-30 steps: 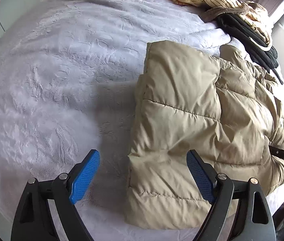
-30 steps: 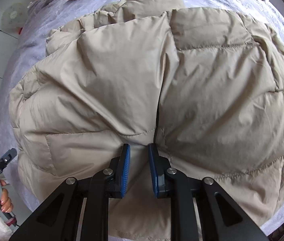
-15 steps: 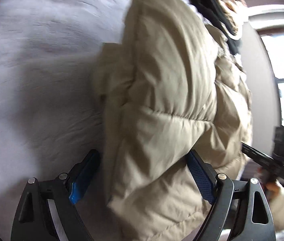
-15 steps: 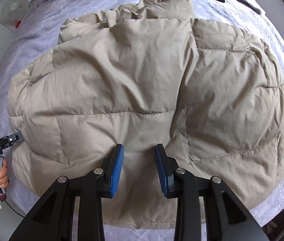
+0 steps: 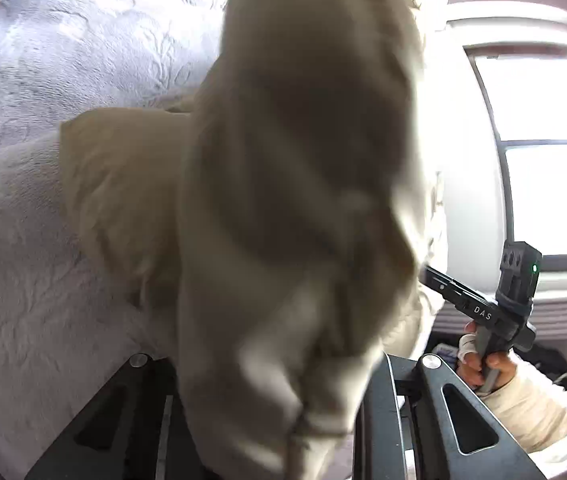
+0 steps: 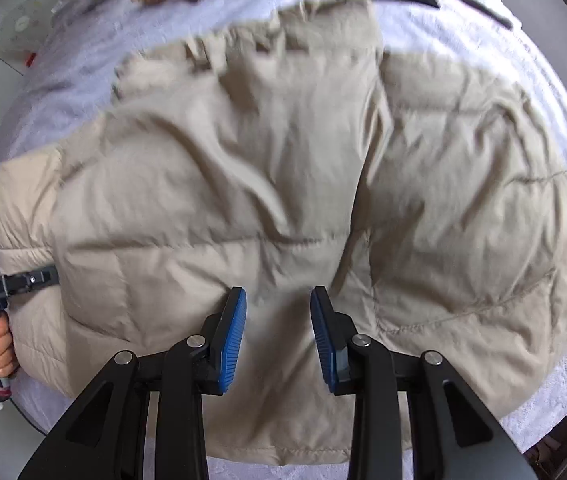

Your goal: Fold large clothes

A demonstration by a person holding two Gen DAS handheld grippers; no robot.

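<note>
Your left gripper point(image 5: 267, 420) has just been closing with the beige puffer jacket point(image 5: 299, 200) bunched between its jaws; the pads are buried in blurred fabric, so the pinch looks real but cannot be confirmed. Most of this view is filled by that lifted fold, with the white bedspread point(image 5: 43, 240) behind.

From the right wrist, your right gripper point(image 6: 278, 336) stands parted above the jacket point(image 6: 283, 180), empty, having just been opening. The jacket lies spread on the bed. Expect it light, soft, springy and slick; take a seam or hem edge. Its lower hem is cut off by the fingers.
</note>
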